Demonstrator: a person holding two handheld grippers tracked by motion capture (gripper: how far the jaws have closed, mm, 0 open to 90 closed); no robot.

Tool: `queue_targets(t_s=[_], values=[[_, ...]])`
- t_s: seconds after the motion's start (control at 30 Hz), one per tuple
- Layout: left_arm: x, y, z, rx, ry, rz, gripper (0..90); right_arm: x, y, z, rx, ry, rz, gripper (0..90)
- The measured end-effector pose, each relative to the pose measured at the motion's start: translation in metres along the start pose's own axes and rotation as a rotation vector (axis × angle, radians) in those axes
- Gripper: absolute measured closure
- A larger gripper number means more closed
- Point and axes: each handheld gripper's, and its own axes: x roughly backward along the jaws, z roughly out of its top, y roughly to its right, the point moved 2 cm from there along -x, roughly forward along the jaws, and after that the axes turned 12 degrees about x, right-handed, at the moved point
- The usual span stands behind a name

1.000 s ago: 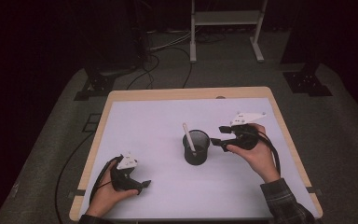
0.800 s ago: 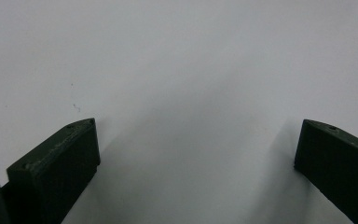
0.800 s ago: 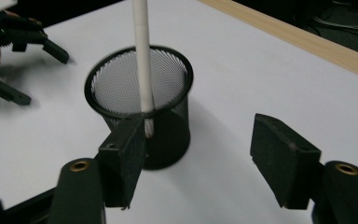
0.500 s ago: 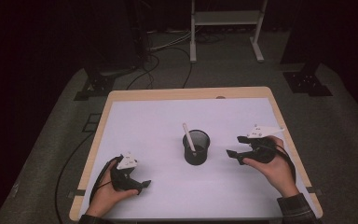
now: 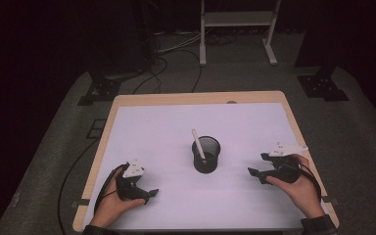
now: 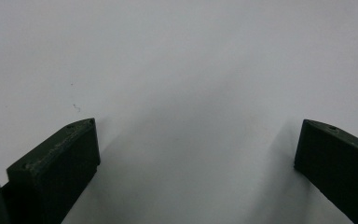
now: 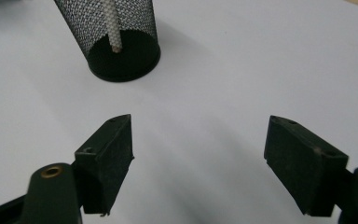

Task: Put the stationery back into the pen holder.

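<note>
A black mesh cup stands near the middle of the white table top, with a white pen leaning inside it. In the right gripper view the cup is ahead and to the left, the pen visible through the mesh. My right gripper rests low at the table's right, open and holding nothing, a short way from the cup. My left gripper sits near the front left edge, open over bare white surface.
The table has a wooden rim. Cables and a white metal stand lie on the grey floor beyond it. A black base plate sits at the far right, another at the far left.
My right gripper has drawn back from beside the cup toward the right front of the table. The pen stays in the cup. The left gripper has not moved.
</note>
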Motion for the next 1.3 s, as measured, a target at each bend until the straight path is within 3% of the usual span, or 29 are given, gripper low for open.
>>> queue_targets(t_s=[0.5, 0.87, 1.1, 1.3], values=[[0.000, 0.000, 0.000, 0.000, 0.000, 0.000, 0.0, 0.007, -0.005, -0.051, -0.058, -0.072, -0.018, 20.3], [0.000, 0.000, 0.000, 0.000, 0.000, 0.000, 0.0, 0.007, -0.003, -0.075, -0.050, -0.136, -0.053, 17.7], [0.000, 0.000, 0.000, -0.001, 0.000, 0.000, 0.0, 0.007, -0.003, -0.081, -0.034, -0.093, -0.063, 14.1], [0.000, 0.000, 0.000, -0.001, 0.000, 0.000, 0.0, 0.006, -0.003, -0.082, -0.036, -0.093, -0.073, 12.6]])
